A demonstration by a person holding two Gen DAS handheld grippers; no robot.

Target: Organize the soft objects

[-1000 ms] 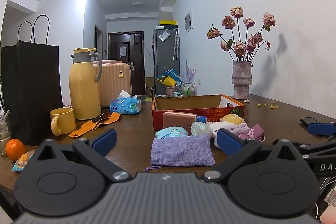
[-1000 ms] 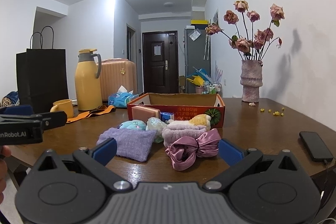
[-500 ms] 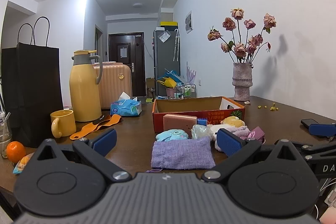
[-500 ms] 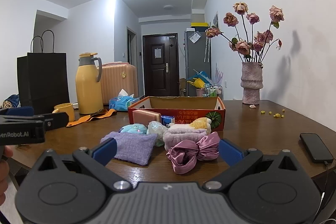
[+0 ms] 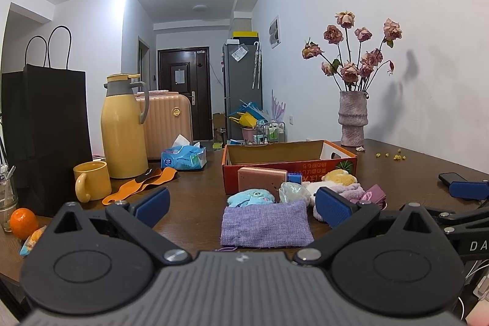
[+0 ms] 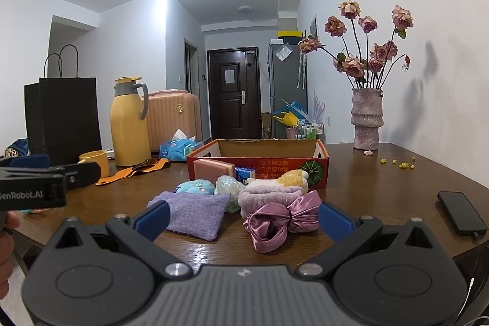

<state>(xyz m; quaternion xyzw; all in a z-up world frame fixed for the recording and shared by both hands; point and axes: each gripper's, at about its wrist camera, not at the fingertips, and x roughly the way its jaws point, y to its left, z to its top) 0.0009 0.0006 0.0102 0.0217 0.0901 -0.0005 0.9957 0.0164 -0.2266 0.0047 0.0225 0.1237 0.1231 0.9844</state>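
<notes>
Tongs [image 5: 243, 205] agape near table [image 5: 195, 197] edge

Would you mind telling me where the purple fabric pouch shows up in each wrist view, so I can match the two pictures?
Left wrist: purple fabric pouch lies low centre, between the open fingers.
Right wrist: the pouch lies left of centre, beside the left fingertip.
Shared landmark: the orange cardboard box stands behind it in both.
</notes>
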